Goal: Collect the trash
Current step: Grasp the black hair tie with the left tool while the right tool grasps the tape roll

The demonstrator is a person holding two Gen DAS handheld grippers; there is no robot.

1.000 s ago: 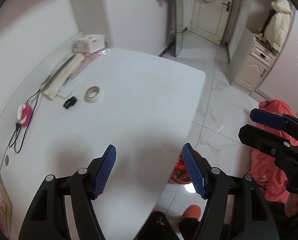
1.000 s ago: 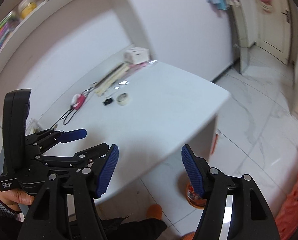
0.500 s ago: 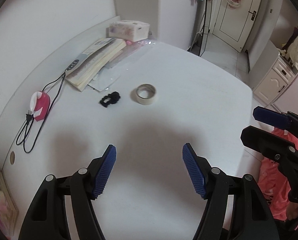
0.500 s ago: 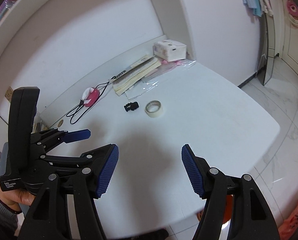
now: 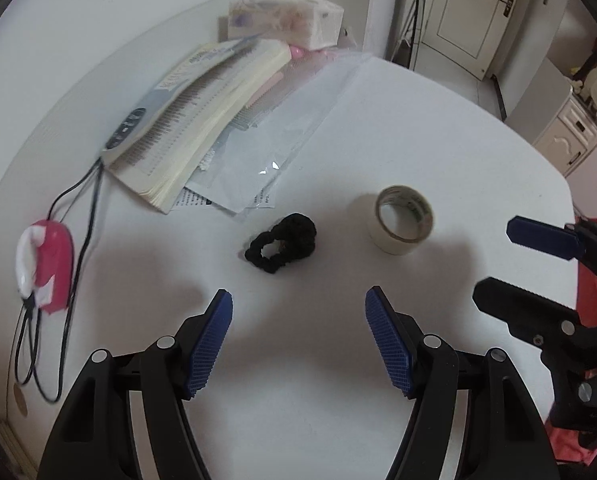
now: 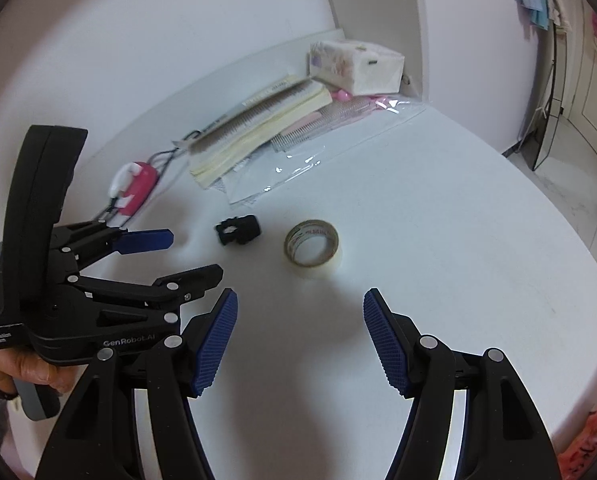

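A black hair scrunchie (image 5: 283,241) (image 6: 238,229) lies on the white table (image 5: 438,148) (image 6: 458,208). Beside it, to its right, stands a roll of beige tape (image 5: 404,219) (image 6: 312,248). My left gripper (image 5: 298,312) hangs open above the table, just short of the scrunchie, nothing between its blue pads. My right gripper (image 6: 300,308) is open too, a little short of the tape roll, and holds nothing. In the right wrist view the left gripper (image 6: 190,252) shows at the left, held by a hand (image 6: 22,368). The right gripper (image 5: 494,264) enters the left wrist view at the right edge.
At the table's back lie a thick open book (image 5: 202,120) (image 6: 258,120), a clear plastic sleeve with papers (image 5: 282,136), a tissue pack (image 5: 286,20) (image 6: 354,64) and a pink device with black cables (image 5: 46,264) (image 6: 134,188). A red bag (image 5: 594,300) hangs past the table's right edge.
Both grippers have moved forward over the table and lower, from its near edge toward the scrunchie and tape, which now look much larger. Their jaws kept the same width.
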